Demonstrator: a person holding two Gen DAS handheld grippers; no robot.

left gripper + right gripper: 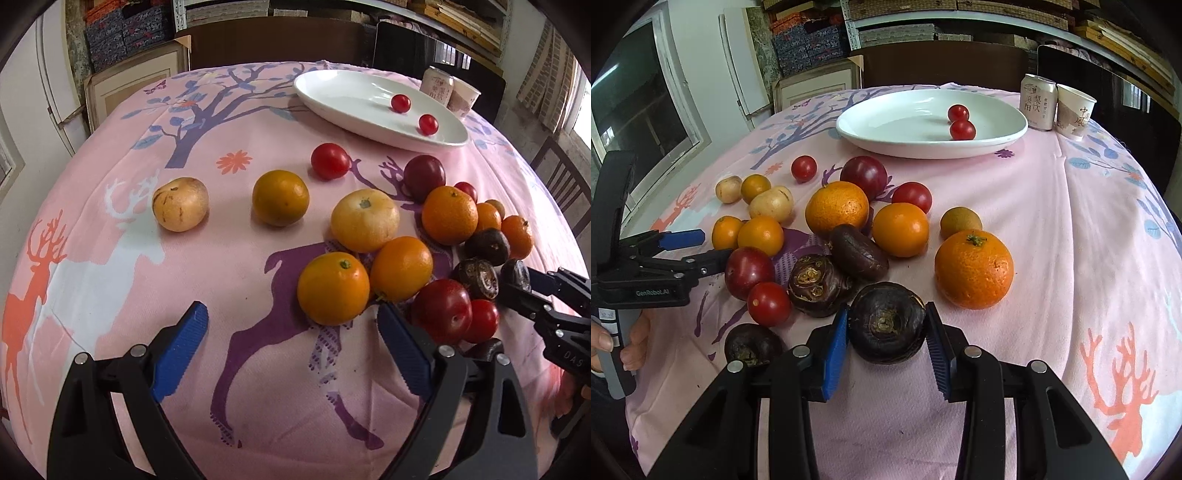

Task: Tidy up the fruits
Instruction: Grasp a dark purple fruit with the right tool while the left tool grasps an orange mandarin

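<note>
Right wrist view has the right gripper [886, 332] with both blue pads snug against a dark water chestnut [886, 323] at bottom center, the white plate [871, 142] straight ahead at top center, while the left gripper [291, 347] hangs wide open, empty.

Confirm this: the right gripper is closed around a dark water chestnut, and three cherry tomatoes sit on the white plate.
Not quite. The white plate holds two cherry tomatoes, not three; both wrist views show this. The rest holds: the right gripper is closed around a dark water chestnut.
</note>
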